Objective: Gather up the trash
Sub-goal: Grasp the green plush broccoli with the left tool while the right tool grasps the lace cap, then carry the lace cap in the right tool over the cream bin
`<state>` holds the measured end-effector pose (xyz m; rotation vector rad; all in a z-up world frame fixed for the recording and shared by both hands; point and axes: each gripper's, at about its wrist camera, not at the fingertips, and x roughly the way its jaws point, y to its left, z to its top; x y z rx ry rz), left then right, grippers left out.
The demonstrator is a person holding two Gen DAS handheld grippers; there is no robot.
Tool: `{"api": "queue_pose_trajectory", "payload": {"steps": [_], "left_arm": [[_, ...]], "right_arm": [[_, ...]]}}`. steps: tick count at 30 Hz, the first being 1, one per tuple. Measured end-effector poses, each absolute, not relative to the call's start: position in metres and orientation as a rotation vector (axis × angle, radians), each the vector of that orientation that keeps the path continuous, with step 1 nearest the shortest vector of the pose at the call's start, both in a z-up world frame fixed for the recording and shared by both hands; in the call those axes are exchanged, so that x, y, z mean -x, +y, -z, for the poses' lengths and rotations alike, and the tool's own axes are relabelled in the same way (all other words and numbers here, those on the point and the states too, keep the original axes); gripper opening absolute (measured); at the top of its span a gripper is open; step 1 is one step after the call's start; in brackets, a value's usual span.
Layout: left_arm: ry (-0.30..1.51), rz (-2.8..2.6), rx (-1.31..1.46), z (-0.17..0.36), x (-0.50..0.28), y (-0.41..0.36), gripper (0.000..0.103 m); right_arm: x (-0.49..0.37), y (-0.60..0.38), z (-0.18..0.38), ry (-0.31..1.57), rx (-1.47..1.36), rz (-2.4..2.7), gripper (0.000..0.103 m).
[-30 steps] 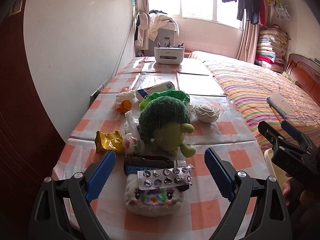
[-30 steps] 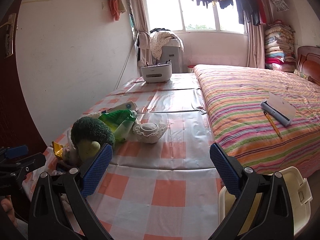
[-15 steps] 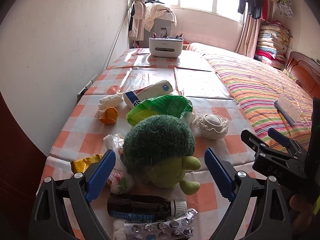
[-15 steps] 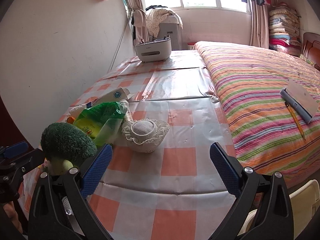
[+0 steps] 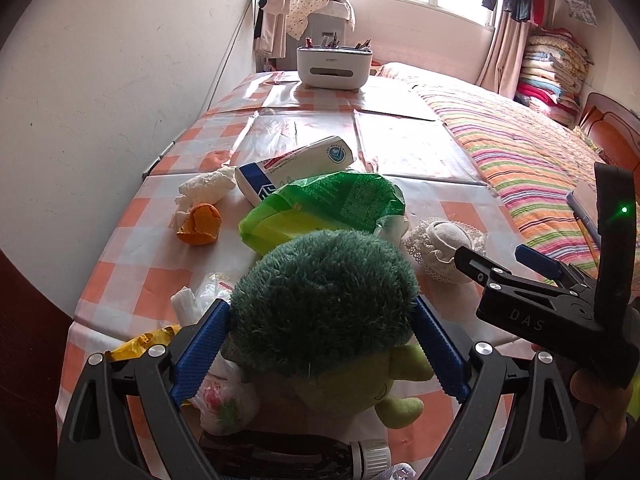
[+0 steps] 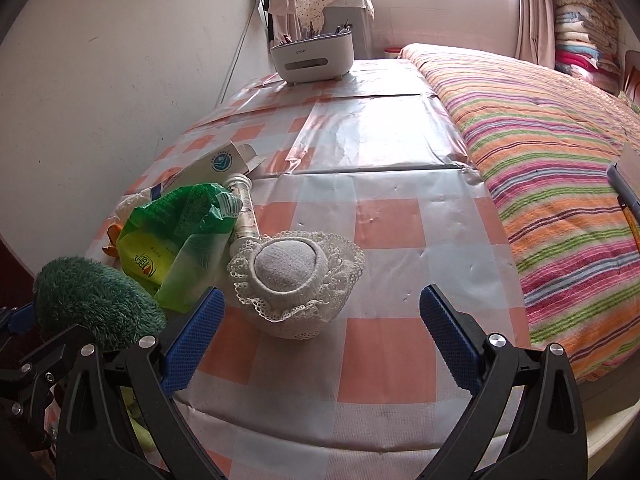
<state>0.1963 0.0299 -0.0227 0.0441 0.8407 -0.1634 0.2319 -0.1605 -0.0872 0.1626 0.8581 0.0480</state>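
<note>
My left gripper (image 5: 320,346) is open, its blue pads on either side of a green broccoli plush (image 5: 324,304). Trash lies around it: a green plastic bag (image 5: 324,208), orange peel (image 5: 200,225), crumpled tissue (image 5: 206,188), a white-and-blue carton (image 5: 296,164), a yellow wrapper (image 5: 140,344), a clear bag (image 5: 224,396) and a dark bottle (image 5: 288,454). My right gripper (image 6: 320,338) is open and empty, just short of a lace-trimmed grey cushion (image 6: 294,276). The green bag (image 6: 176,232) and a white tube (image 6: 246,208) lie to its left.
A checked tablecloth (image 6: 384,224) covers the table against the left wall. A white organiser box (image 5: 334,66) stands at the far end. A striped bed (image 6: 540,152) runs along the right, with a notebook (image 6: 628,176) on it. The right gripper also shows in the left wrist view (image 5: 508,268).
Both grippers have moved forward and lower over the table. The left one now straddles the broccoli plush, with the bottle at the frame's bottom. The right one has come up to the lace cushion.
</note>
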Motion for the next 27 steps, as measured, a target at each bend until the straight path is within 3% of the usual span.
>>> {"api": "queue_pose_trajectory", "payload": {"steps": [13,14,15,17,27], "left_arm": [[0.799,0.176,-0.101,0.028,-0.197,0.019,0.085],[0.797,0.177,-0.101,0.028,-0.197,0.019,0.084],[0.793,0.177,-0.1,0.028,-0.196,0.019,0.082],[0.79,0.177,-0.093,0.028,-0.195,0.021,0.08],[0.759,0.183,-0.096,0.027,-0.187,0.022,0.068]], "right_arm": [[-0.258,-0.145,0.105,0.921,-0.105,-0.109,0.096],[-0.259,-0.144,0.107,0.928,-0.099,-0.112,0.089],[-0.26,-0.143,0.109,0.938,-0.092,-0.112,0.07],[-0.261,-0.141,0.114,0.965,-0.095,-0.131,0.05],[-0.244,-0.135,0.106,0.921,-0.076,-0.131,0.043]]}}
